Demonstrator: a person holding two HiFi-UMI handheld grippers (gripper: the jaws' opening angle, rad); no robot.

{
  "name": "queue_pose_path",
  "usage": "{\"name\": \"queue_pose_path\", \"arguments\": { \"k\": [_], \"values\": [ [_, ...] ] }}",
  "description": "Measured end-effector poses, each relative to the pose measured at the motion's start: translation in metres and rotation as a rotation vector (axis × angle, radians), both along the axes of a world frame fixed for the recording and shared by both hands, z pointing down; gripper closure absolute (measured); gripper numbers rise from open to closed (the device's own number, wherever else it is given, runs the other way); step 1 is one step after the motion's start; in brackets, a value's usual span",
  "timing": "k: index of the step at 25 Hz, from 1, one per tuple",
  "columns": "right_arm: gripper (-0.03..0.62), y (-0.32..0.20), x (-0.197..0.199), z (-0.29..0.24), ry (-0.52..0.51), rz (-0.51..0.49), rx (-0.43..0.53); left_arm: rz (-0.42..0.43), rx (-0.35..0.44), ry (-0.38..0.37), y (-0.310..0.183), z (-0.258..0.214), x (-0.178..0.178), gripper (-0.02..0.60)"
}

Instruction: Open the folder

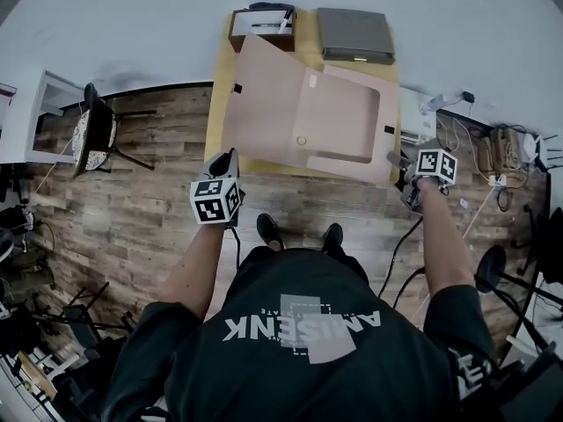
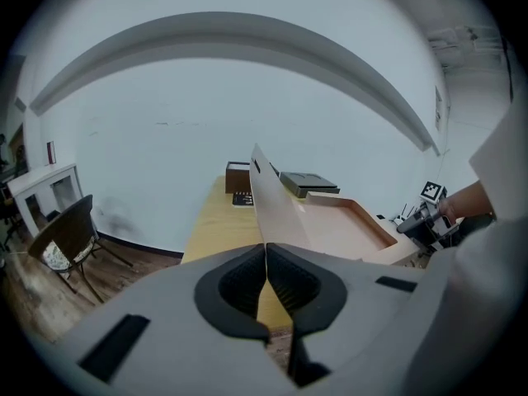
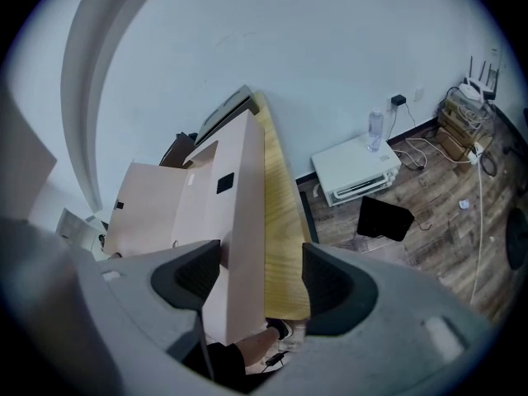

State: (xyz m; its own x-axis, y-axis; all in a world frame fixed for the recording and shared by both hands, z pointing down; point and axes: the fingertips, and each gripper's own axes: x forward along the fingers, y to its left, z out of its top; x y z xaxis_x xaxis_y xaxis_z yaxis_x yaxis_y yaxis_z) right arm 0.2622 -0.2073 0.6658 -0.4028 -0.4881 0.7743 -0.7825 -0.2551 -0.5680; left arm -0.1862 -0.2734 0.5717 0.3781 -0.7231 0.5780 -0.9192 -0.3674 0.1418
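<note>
Folder [image 1: 339, 117], just 1: left tool [image 2: 266, 256] clenched on its flap [image 1: 264, 104]; right tool [image 3: 252, 264] released, straddling its edge.

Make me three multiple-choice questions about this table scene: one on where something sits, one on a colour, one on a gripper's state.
1. Where on the yellow wooden table does the flat grey box lie? A near edge; B far end; C middle.
2. What colour is the cardboard folder? A blue; B green; C pinkish tan.
3. How is the left gripper? A shut on the folder's raised cover; B wide open; C out of view.
Answers: B, it lies beyond the folder by the wall; C, every view shows that tone; A, its jaws meet on the cover's edge.
</note>
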Motion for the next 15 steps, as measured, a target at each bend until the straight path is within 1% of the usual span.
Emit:
{"name": "queue_pose_path", "arguments": {
  "k": [4,8,12,15],
  "values": [
    [0.289,0.007,0.002,0.000,0.011,0.000,-0.016,-0.029,-0.054,0.042,0.008,0.018,-0.012,0.578],
    [0.289,0.010,0.004,0.002,0.038,0.000,-0.029,-0.034,-0.111,0.049,0.017,0.042,-0.025,0.572],
    [0.289,0.011,0.001,0.001,0.049,0.010,-0.030,-0.071,-0.167,0.070,0.019,0.065,-0.038,0.566],
    [0.289,0.012,0.000,0.002,0.071,0.001,-0.030,-0.082,-0.198,0.048,0.018,0.084,-0.044,0.557]
  ]
}}
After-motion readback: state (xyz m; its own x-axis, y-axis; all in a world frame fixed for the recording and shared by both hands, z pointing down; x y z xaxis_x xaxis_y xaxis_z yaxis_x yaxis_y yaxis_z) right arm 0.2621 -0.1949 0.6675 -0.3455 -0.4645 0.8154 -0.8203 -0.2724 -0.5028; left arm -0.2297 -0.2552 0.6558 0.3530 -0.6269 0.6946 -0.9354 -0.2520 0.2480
